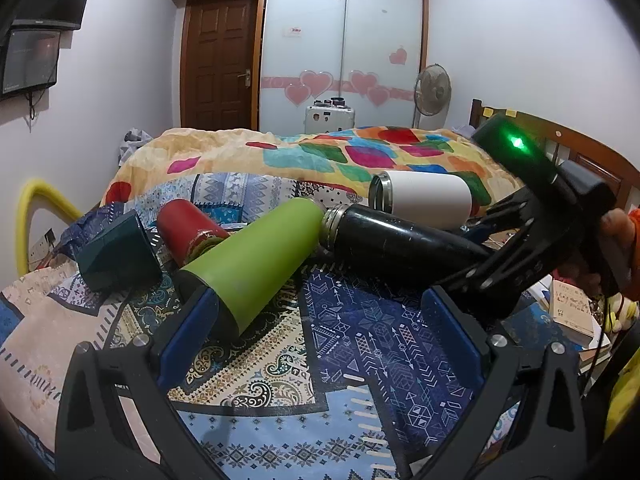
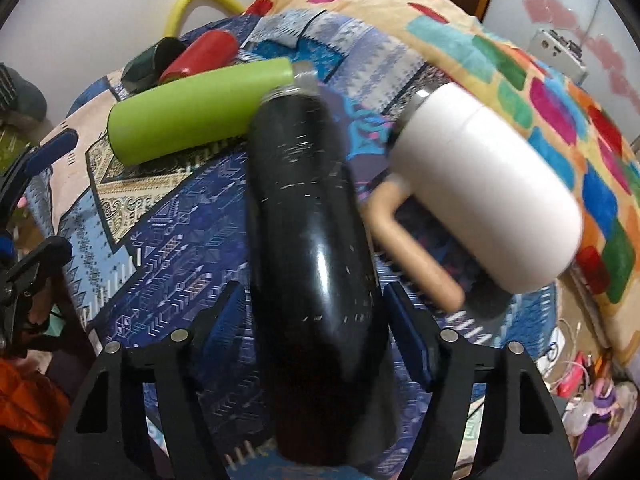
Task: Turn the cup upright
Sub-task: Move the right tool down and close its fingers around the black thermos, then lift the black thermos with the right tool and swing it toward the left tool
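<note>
Several cups lie on their sides on the patterned bedspread (image 1: 352, 344). A black flask (image 2: 312, 240) lies between my right gripper's (image 2: 312, 324) fingers, which close on its lower body; it also shows in the left wrist view (image 1: 392, 240), held at its base by the right gripper (image 1: 504, 256). A green cup (image 1: 256, 256) lies with its base against the left finger of my open left gripper (image 1: 320, 320); the right finger stands apart. A white mug (image 2: 480, 184) with a tan handle lies to the right. A red cup (image 1: 188, 232) lies behind the green one.
A dark teal box (image 1: 116, 252) lies left of the red cup. A colourful blanket (image 1: 360, 156) is heaped at the far side of the bed. A wooden headboard (image 1: 580, 152) stands on the right. Books and clutter (image 1: 572, 312) sit beside the bed.
</note>
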The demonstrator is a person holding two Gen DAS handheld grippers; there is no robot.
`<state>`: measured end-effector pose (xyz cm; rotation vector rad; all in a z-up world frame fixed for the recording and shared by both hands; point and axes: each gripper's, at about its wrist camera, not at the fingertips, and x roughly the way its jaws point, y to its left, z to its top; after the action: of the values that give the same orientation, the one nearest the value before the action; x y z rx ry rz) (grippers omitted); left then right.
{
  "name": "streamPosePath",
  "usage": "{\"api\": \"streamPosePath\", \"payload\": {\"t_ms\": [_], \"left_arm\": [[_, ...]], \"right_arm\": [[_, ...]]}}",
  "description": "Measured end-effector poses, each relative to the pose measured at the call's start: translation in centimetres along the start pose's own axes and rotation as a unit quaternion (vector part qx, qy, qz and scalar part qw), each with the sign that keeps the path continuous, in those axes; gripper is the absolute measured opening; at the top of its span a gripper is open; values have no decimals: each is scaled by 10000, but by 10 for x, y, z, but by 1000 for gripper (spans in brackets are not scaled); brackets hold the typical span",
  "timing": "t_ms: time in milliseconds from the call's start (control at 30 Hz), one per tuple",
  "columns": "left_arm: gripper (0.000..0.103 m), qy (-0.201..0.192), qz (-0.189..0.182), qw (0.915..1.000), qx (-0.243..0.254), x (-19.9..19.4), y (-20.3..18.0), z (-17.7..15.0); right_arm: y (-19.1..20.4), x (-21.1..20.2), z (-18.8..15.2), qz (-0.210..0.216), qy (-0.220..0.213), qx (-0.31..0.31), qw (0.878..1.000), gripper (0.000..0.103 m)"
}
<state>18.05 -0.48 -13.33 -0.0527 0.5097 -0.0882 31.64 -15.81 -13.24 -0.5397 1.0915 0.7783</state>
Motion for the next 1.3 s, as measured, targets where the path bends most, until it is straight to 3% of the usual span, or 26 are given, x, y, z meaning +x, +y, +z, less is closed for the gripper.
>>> {"api": "streamPosePath", "payload": {"t_ms": [100, 233, 300, 500, 1033, 1300], "left_arm": [[103, 8, 35, 10000, 27, -1, 1, -2], [103, -3, 92, 10000, 30, -2, 4, -4], [103, -5, 95, 10000, -3, -2, 4, -3], [103, -58, 105, 9999, -30, -10, 5, 1], [103, -487, 132, 9986, 124, -71, -3, 14], [103, -520, 167, 9985, 39, -87, 8, 10]], "right_arm": [[5, 9, 5, -75, 25, -79, 9999, 71], [2, 7, 6, -59, -66, 61, 9999, 62], [-2, 5, 1, 88, -86, 298, 9995, 62], [7, -6, -16, -13, -317, 654, 9974, 62], [56, -74, -29, -205, -1113, 517, 9922, 62], [85, -72, -29, -78, -1169, 483, 9919, 62]]}}
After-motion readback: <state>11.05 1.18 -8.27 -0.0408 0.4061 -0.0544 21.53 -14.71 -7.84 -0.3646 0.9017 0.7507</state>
